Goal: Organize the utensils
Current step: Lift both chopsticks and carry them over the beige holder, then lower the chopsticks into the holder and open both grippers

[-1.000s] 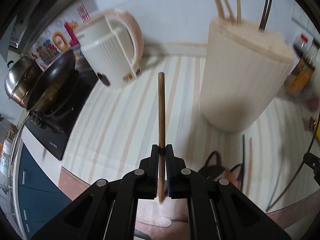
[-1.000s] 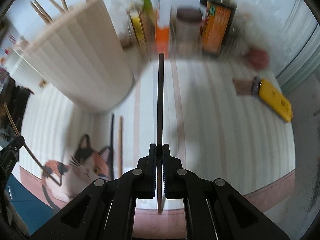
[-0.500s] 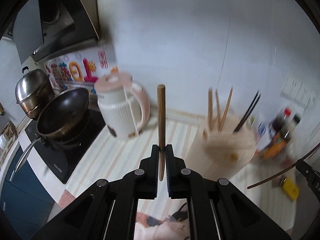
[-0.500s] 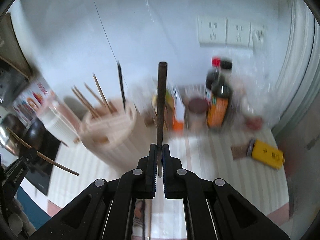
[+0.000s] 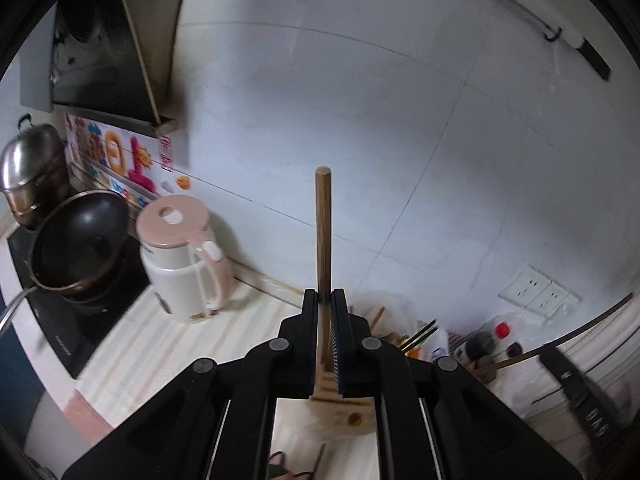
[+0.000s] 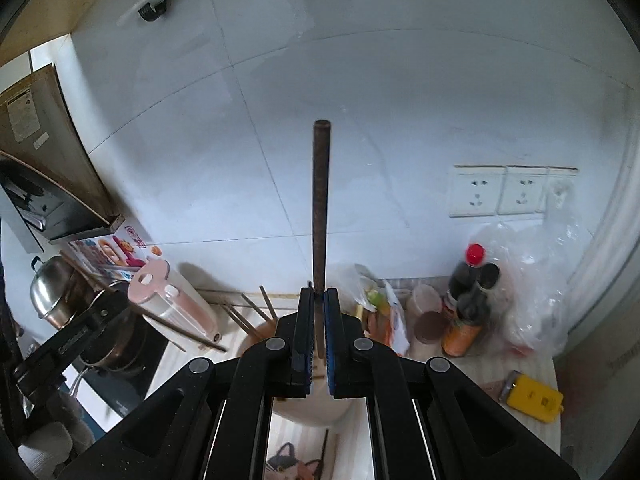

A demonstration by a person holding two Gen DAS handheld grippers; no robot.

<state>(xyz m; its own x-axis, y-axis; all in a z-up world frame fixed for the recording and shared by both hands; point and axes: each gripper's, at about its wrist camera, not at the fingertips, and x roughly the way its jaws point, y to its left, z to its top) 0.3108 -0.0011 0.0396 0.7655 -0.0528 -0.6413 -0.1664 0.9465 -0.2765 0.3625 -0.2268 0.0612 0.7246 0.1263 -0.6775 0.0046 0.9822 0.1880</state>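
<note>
My left gripper (image 5: 325, 300) is shut on a light brown wooden chopstick (image 5: 323, 232) that points straight up, high above the counter. My right gripper (image 6: 318, 298) is shut on a dark brown chopstick (image 6: 321, 200), also upright. The cream utensil holder (image 5: 340, 408) with several chopsticks (image 6: 256, 316) in it sits below both grippers, mostly hidden behind them; it also shows in the right wrist view (image 6: 308, 408). A loose chopstick (image 5: 319, 460) lies on the cat-print mat in front of the holder.
A pink-lidded kettle (image 5: 180, 256) stands left of the holder, beside a wok (image 5: 76, 240) and a steel pot (image 5: 28, 168) on the hob. Sauce bottles (image 6: 468, 300), jars and plastic bags crowd the back right. A yellow item (image 6: 534, 392) lies at the right.
Both grippers have risen and tilted up with their chopsticks, from close above the striped mat to high over the holder. The holder now lies low in both views.
</note>
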